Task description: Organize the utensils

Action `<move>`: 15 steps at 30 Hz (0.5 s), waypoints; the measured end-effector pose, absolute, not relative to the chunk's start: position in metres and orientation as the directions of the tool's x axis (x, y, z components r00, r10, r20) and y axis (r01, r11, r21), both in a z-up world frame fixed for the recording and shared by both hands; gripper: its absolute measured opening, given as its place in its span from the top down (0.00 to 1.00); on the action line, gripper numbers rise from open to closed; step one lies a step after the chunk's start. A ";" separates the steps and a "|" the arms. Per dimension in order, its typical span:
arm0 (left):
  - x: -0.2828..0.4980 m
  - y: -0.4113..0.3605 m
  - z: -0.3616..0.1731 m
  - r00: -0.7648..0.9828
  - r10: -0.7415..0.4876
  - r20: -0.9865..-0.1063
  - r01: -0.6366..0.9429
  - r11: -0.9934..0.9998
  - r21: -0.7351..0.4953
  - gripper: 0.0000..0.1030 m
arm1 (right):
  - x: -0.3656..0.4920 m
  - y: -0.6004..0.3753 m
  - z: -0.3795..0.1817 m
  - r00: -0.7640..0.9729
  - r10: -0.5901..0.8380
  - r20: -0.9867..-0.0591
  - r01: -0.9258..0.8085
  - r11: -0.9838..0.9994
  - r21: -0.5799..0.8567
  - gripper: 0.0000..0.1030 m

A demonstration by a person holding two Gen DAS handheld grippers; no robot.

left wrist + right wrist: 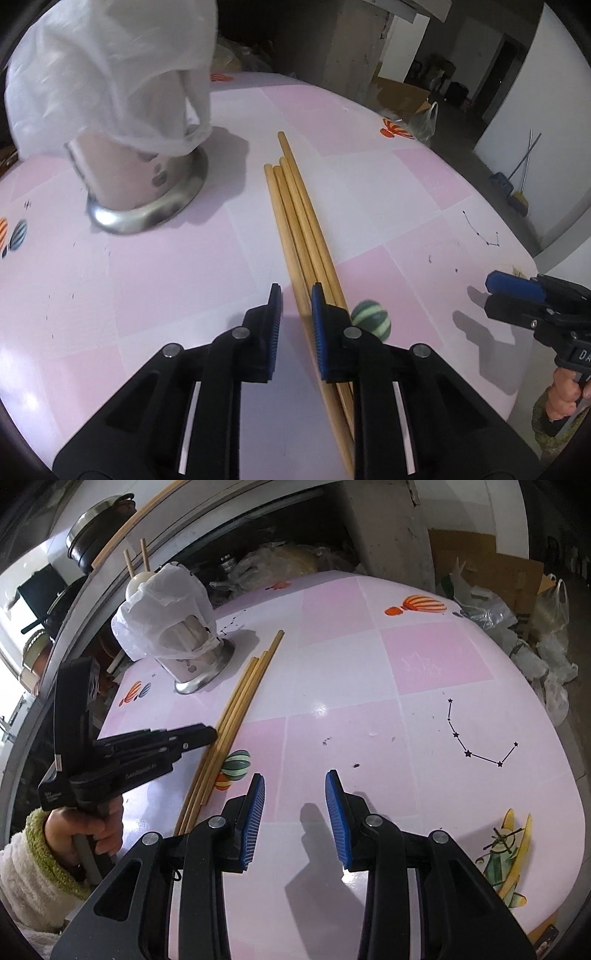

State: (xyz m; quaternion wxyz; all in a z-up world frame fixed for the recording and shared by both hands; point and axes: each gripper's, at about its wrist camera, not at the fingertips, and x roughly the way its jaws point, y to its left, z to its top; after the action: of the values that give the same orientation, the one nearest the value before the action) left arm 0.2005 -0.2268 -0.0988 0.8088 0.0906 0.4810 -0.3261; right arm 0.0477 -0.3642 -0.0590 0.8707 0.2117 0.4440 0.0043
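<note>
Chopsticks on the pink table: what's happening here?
A person holds a claw in each hand. The left claw is down at the loose wooden chopsticks, its jaws narrow with one stick running between them; a firm grip isn't clear. The right claw hovers open and empty over the table. The bag-covered steel holder already holds two chopsticks.

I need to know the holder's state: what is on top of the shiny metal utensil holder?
A crumpled white plastic bag covers the shiny metal utensil holder; two wooden chopstick ends stick out above. Its inside is hidden.
</note>
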 end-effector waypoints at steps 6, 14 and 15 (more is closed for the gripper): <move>0.201 -0.235 -0.095 0.340 -0.405 -0.849 0.622 0.774 -0.119 0.86 | 0.048 -0.375 -0.064 0.608 0.208 -0.766 0.191 0.898 0.396 0.67; 0.203 -0.247 -0.095 0.369 -0.363 -0.856 0.616 0.785 -0.067 0.86 | 0.046 -0.376 -0.065 0.612 0.216 -0.761 0.187 0.895 0.404 0.67; 0.202 -0.246 -0.095 0.373 -0.359 -0.856 0.615 0.786 -0.062 0.86 | 0.046 -0.377 -0.064 0.613 0.216 -0.760 0.187 0.895 0.405 0.67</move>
State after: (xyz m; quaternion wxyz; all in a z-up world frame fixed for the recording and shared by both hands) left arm 0.2017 -0.2463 -0.0950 0.8175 0.1350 0.4742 -0.2977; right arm 0.0456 -0.3765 -0.0643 0.8685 0.2289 0.4396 0.0084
